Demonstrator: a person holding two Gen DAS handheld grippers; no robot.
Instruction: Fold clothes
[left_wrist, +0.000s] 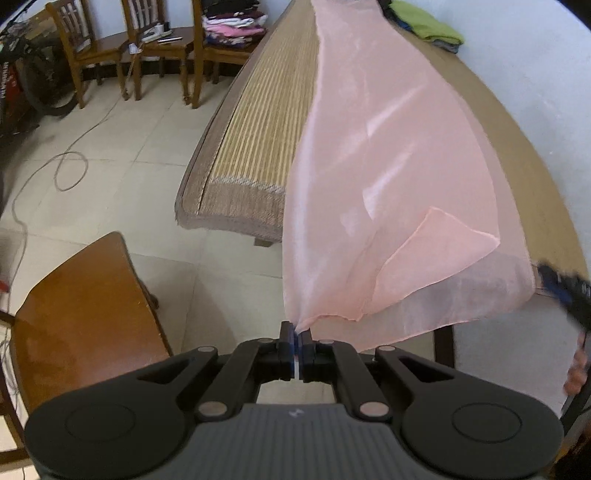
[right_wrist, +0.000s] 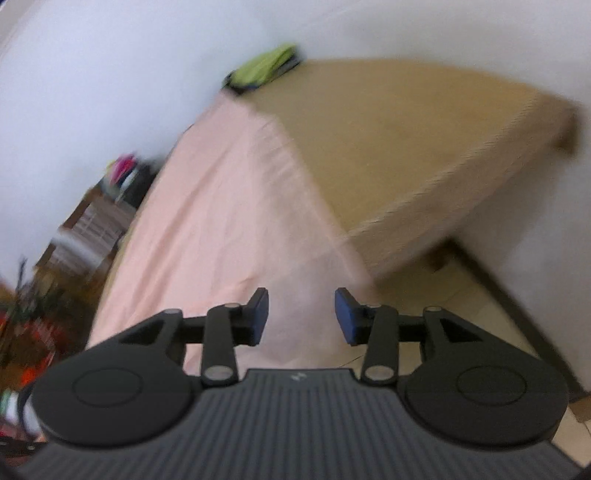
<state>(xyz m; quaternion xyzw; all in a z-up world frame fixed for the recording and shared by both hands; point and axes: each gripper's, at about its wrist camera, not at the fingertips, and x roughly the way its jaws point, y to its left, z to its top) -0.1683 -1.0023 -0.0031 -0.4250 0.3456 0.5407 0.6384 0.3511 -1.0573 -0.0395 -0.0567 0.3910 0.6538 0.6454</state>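
A sheer pink cloth (left_wrist: 388, 166) lies lengthwise on the mat-covered bed (left_wrist: 258, 122), its near end lifted and hanging off the foot. My left gripper (left_wrist: 298, 338) is shut on the cloth's near corner, which bunches between the pads. At the right edge of the left wrist view, the blurred tip of the right gripper (left_wrist: 565, 288) shows beside the cloth's other near corner. In the blurred right wrist view, the right gripper (right_wrist: 301, 314) is open over the pink cloth (right_wrist: 221, 206), with nothing pinched between its blue pads.
A wooden chair seat (left_wrist: 85, 314) stands close at lower left. Wooden chairs (left_wrist: 159, 48) with stacked clothes (left_wrist: 232, 22) line the far wall. A green folded garment (left_wrist: 424, 22) lies at the bed's far end. A cable (left_wrist: 70, 170) loops across the tiled floor.
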